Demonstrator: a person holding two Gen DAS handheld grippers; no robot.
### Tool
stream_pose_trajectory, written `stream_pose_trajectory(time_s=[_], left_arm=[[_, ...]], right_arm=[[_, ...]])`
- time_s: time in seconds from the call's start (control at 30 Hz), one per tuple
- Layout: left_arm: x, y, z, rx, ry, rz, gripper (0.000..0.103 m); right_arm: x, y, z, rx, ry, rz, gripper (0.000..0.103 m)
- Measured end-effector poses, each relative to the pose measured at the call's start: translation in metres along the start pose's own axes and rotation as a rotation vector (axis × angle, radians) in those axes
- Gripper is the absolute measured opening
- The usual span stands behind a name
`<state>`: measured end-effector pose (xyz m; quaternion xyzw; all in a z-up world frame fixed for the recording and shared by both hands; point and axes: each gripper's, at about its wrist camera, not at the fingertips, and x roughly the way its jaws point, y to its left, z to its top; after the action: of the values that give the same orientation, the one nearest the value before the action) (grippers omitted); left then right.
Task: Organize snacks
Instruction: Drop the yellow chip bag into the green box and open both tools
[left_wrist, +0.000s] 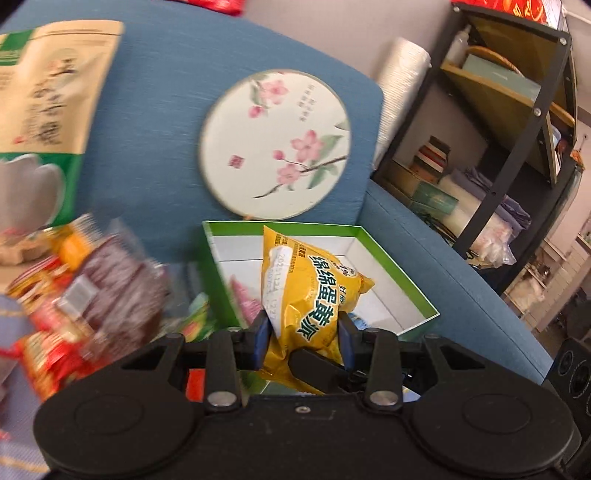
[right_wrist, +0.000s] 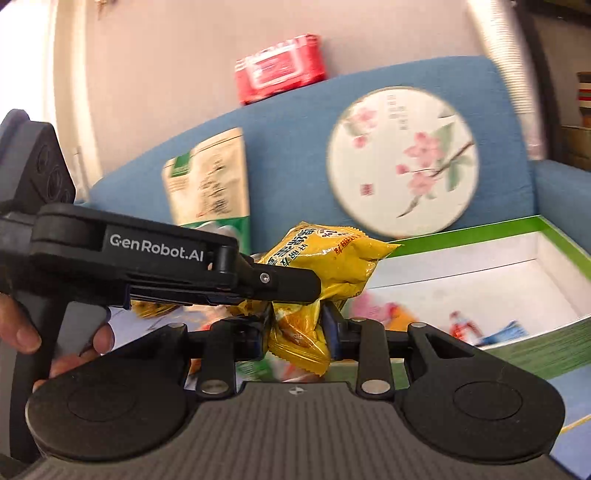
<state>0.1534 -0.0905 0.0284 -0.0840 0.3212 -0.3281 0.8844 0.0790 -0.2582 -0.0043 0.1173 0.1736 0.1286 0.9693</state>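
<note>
I have the left gripper and the right gripper each clamped on a yellow snack packet, both lifted beside the green box, and I judge 2 slick wrappers could snag and slip.

Bright, even indoor light; fisheye-bent edges, motion blur smearing the surroundings.

The yellow snack bag carries green characters reading 绵绵蛋黄派 and a white strip stamped 20251124, while the left gripper, seen from the right wrist, has "GenRobot.AI" printed white on its black arm.
</note>
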Motion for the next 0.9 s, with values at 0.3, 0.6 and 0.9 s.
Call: stream_pose_trajectory(time_s=[0.3, 0.6, 0.9], left_arm=[[0.052, -0.008, 0.013, 0.022, 0.030, 0.001, 0.021], [0.067, -0.007, 0.008, 0.047, 0.008, 0.092, 0.103], [-0.008, 0.014, -0.011, 0.033, -0.117, 0.202, 0.103]], right_arm=[[0.018, -0.037, 0.009, 0.006, 0.031, -0.059, 0.053], [0.040, -0.048, -0.003, -0.085, 0.092, -0.231, 0.103], [0.000, -0.022, -0.004, -0.142, -0.048, -0.203, 0.103]])
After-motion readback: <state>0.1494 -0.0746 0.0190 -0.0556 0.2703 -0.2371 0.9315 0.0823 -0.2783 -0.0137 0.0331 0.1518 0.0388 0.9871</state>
